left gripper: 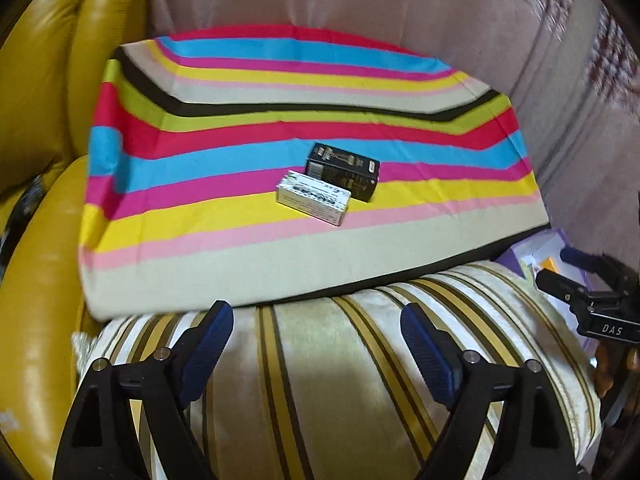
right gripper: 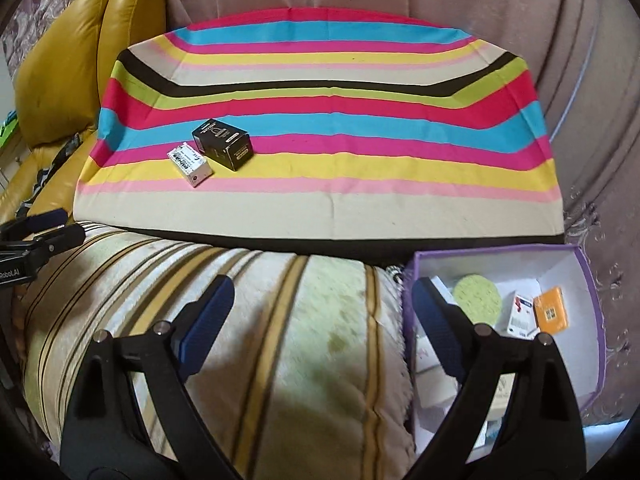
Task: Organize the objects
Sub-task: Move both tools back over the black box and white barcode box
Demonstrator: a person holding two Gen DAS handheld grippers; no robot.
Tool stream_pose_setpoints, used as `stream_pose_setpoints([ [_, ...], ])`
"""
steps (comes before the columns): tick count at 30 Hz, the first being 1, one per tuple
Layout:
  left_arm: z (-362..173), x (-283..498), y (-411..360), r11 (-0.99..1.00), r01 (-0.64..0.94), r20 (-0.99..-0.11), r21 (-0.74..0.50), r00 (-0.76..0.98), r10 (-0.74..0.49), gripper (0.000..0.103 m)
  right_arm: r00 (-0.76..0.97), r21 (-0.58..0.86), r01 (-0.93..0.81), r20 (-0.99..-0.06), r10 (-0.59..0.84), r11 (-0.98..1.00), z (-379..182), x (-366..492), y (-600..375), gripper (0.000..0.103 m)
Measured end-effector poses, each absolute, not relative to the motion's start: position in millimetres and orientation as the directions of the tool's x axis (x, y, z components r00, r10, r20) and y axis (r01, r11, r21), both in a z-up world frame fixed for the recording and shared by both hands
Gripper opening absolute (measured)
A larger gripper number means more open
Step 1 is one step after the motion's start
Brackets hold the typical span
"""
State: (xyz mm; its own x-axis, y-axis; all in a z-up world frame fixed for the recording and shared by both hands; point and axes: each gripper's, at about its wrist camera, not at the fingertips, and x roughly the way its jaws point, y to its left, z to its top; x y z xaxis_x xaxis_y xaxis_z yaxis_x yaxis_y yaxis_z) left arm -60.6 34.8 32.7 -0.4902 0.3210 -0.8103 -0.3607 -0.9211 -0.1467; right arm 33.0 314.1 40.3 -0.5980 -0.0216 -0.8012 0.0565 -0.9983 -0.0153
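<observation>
Both my left gripper (left gripper: 316,338) and right gripper (right gripper: 322,314) gape empty over the striped cushion (right gripper: 280,320); black box (left gripper: 342,171) seemingly touches white box (left gripper: 313,198)

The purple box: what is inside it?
Inside the purple box lie a round green pad, a white packet, an orange packet and other pale packets. The right gripper covers part of the contents.

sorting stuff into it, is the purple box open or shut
Open: the purple cardboard box has no lid on, and a green round pad and orange packet lie inside.
</observation>
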Motion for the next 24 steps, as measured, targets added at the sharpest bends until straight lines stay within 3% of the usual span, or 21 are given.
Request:
stream_pose_setpoints([
  [6, 27, -97, 58, -0.894, -0.431, -0.827, -0.120, -0.455, 0.330, 0.090, -0.594, -0.053, 0.096, -0.804, -0.015, -0.994, 40, 4, 295, 0.092],
  [10, 22, -122, 76, -0.873, -0.481, -0.835, -0.075, -0.448, 0.319, 0.099, -0.585, -0.046, 0.092, -0.811, -0.017, -0.995, 38, -20, 288, 0.092],
  [24, -17, -201, 100, -0.842, -0.537, -0.884, -0.050, -0.370, 0.288, 0.101, -0.572, -0.023, 0.123, -0.819, -0.052, -0.992, 30, -81, 272, 0.092],
])
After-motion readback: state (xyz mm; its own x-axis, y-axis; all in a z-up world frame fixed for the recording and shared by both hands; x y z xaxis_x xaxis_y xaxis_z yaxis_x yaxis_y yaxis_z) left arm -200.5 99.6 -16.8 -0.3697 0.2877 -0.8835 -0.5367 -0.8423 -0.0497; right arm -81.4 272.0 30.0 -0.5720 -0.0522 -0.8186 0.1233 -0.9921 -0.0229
